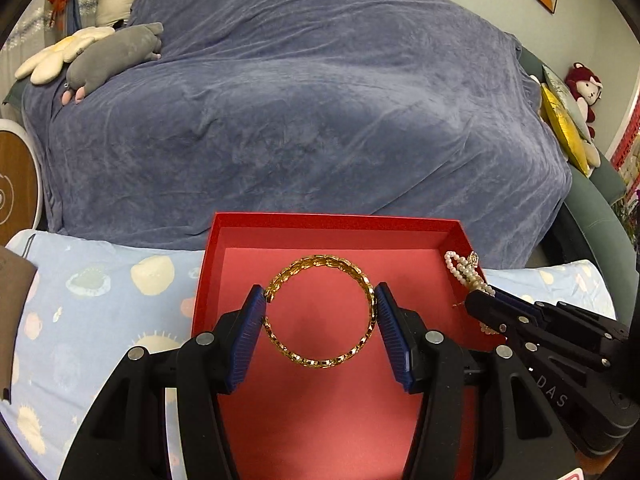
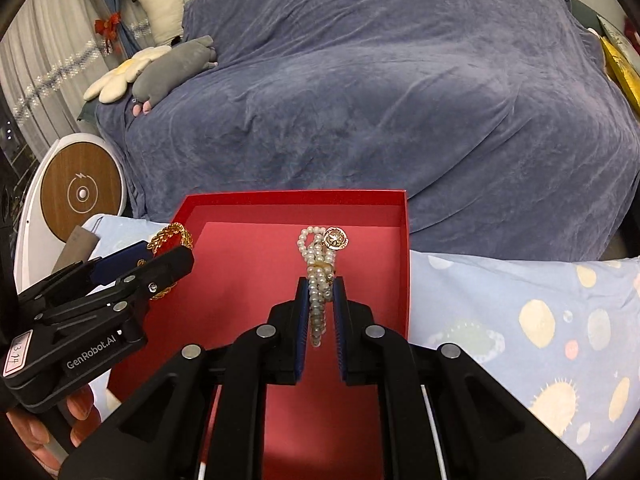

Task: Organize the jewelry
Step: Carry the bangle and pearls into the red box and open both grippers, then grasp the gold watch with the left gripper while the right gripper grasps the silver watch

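Meanwhile, two bracelets held over a red box

Above the open red box (image 1: 456,232), the left gripper (image 1: 320,312) pinches a gold chain bangle (image 1: 320,360) across its width, while the right gripper (image 2: 321,304) has its fingers (image 2: 301,320) pressed on a pearl bracelet (image 2: 318,264) beside the box's right wall, a blue-covered sofa (image 2: 400,100) behind.

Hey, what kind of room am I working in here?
Probably a home bedroom or living room: a big blue blanket covers soft furniture, plush toys sit on it, and curtains hang at the left.
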The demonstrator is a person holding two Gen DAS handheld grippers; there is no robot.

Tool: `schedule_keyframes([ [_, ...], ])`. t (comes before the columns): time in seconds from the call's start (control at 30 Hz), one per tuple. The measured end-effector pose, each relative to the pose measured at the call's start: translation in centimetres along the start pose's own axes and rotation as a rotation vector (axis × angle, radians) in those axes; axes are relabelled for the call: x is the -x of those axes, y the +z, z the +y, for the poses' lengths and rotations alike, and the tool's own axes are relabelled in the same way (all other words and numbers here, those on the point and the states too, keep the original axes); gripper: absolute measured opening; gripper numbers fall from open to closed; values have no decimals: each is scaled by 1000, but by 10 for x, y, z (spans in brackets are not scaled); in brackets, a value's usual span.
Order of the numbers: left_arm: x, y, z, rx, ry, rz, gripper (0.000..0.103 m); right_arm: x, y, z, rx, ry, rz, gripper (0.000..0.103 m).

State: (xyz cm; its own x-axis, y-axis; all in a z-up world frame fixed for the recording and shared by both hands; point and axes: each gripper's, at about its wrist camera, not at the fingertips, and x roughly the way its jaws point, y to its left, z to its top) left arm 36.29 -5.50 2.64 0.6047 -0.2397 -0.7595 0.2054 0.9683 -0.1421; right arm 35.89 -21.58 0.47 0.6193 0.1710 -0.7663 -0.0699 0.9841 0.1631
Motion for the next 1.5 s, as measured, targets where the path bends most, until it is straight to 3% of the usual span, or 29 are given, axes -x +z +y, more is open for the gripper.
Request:
schedule_keyframes([
  [0.2, -41, 8, 4, -22, 36, 60, 53, -41, 10, -13, -34, -25, 68, 11],
  [0.47, -63, 10, 7, -38, 53, 110, 53, -54, 11, -12, -23, -56, 84, 14],
  [0.53, -61, 10, 6, -37, 62, 98, 55, -52, 10, -14, -33, -55, 75, 19],
  [0.57, -60, 10, 6, -35, 65, 91, 60, -48, 9, -14, -39, -52, 64, 26],
  [0.63, -55, 10, 7, -28, 73, 72, 72, -40, 8, -16, -48, -36, 42, 28],
  [0.87, -5, 5, 20, 50, 29, 9, 73, 27, -16, -11, -17, 12, -26, 28],
  [1.07, 72, -39, 18, 28, 79, -51, 73, 105, -72, -4, 36, 16, -64, 33],
  [1.3, 131, -123, 21, 31, 113, -23, 76, 165, -155, -3, 46, 9, -52, 33],
  [1.5, 147, -191, 25, 112, 44, 45, 76, 176, -208, -9, -26, 52, -20, 34],
])
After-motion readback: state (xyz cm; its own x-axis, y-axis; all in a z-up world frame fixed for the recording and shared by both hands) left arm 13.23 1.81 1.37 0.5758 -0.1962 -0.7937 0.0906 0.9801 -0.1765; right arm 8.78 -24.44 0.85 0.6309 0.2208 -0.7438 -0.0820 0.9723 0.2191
